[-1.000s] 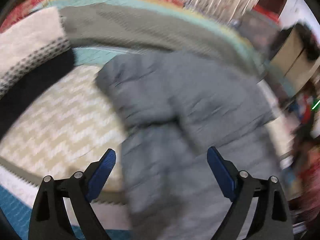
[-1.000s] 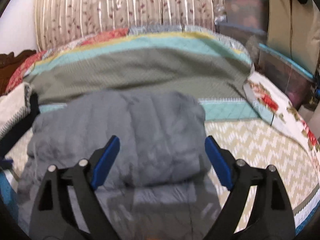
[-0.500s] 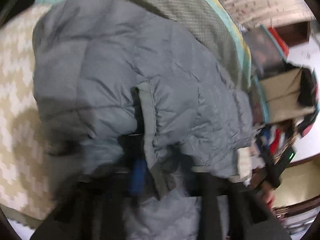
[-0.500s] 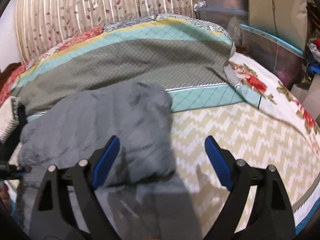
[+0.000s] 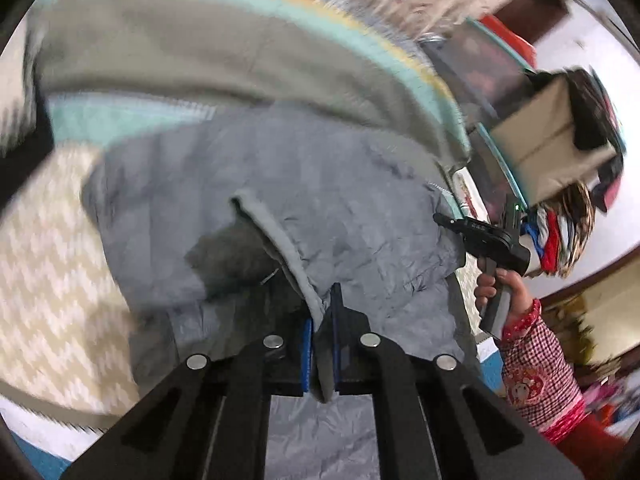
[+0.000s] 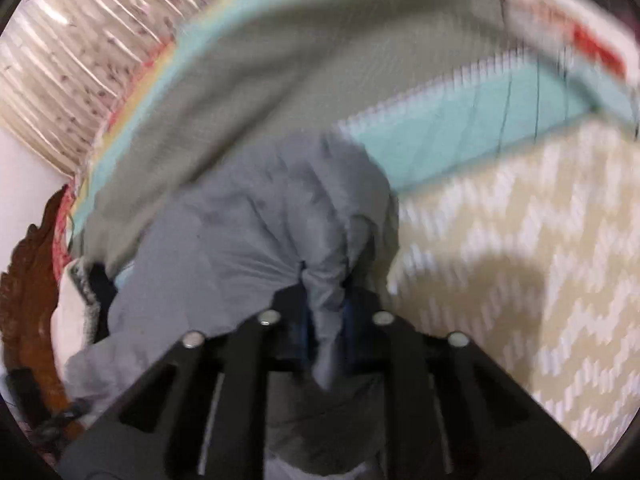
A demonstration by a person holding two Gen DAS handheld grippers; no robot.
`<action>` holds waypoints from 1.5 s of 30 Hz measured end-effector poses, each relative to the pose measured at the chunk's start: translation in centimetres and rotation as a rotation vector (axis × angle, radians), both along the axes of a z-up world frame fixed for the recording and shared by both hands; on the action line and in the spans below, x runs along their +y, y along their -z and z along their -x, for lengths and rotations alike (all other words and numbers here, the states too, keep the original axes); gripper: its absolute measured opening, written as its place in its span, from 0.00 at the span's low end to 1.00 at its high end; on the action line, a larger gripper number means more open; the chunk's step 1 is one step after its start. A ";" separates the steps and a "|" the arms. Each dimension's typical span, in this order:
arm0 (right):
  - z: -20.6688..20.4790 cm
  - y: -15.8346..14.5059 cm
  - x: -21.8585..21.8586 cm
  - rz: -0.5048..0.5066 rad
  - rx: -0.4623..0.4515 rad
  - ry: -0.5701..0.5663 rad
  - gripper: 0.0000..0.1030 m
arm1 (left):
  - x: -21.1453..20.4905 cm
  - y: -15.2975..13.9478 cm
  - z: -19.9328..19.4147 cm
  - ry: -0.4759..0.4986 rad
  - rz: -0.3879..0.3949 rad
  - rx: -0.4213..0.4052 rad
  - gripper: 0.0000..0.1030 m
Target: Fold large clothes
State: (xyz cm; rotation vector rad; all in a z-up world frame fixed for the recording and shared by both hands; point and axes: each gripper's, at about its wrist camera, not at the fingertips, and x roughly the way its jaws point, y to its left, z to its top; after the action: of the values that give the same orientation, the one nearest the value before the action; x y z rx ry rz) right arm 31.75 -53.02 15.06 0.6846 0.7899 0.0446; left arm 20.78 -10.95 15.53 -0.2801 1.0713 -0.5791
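A grey quilted jacket lies spread on the bed. In the left wrist view my left gripper is shut on the jacket's lighter hem edge, which runs up and away from the blue pads. At the right of that view a person's hand in a red checked sleeve holds the other gripper at the jacket's far side. In the right wrist view the jaws of my right gripper are closing, and a bunched fold of the jacket sits squeezed between the pads. Both views are motion-blurred.
The bed wears a quilt with a cream chevron part and olive and teal bands. Plastic storage bins and a cardboard box stand beside the bed. Folded white and dark cloth lies by a brown headboard.
Both grippers went from wide open to pinched on the jacket, the left one first. The left gripper has lifted the hem; the right one swung left and rolled onto the jacket's bunched end.
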 end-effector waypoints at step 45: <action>35.9 6.6 1.9 0.151 0.034 -0.013 0.72 | 14.9 8.7 16.6 -0.186 -0.006 0.187 0.48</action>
State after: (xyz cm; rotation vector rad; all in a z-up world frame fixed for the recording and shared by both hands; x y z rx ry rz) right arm -4.11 -51.09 8.47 0.5379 0.8218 -0.0151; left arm 4.18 3.99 6.87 -0.4309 1.2119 -0.3879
